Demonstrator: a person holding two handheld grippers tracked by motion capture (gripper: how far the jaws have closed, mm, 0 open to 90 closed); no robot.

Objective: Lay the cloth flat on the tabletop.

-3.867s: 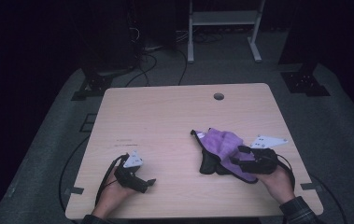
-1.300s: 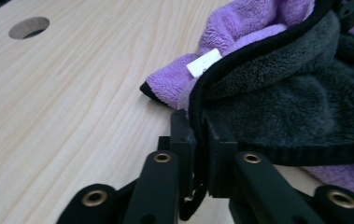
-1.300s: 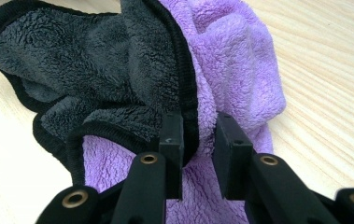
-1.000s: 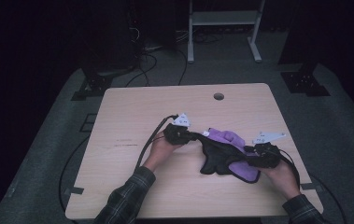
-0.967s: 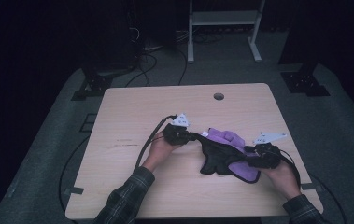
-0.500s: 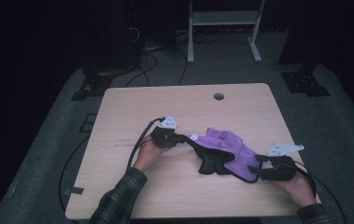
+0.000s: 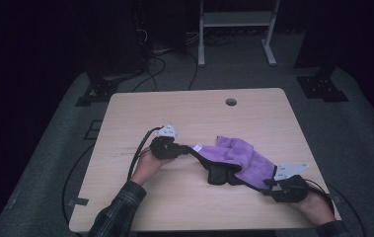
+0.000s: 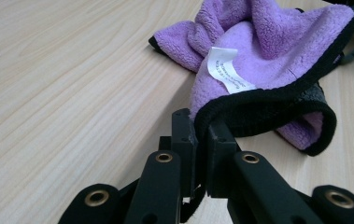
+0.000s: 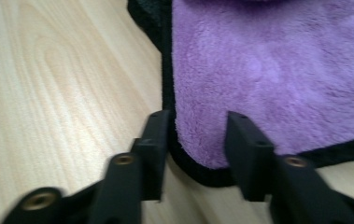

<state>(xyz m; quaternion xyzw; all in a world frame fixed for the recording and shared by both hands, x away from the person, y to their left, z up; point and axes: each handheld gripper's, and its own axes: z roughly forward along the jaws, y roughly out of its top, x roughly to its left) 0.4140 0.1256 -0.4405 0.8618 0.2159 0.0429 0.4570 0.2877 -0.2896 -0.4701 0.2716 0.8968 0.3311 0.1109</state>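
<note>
The left hand-held gripper (image 8: 198, 140) pinched the cloth (image 7: 243, 157) (black hem); the right hand-held gripper (image 9: 198, 154) stood wide around its corner on the desk (image 7: 184, 113).

Table (image 7: 140, 118): pale wood grain, rectangular, rounded corners, small round hole (image 7: 231, 102) near the far edge, right of centre. Lying on it, right of centre toward the near side: purple fleece cloth (image 7: 241, 158) with black edging, partly bunched, white label (image 8: 226, 69) near its left end.
</note>
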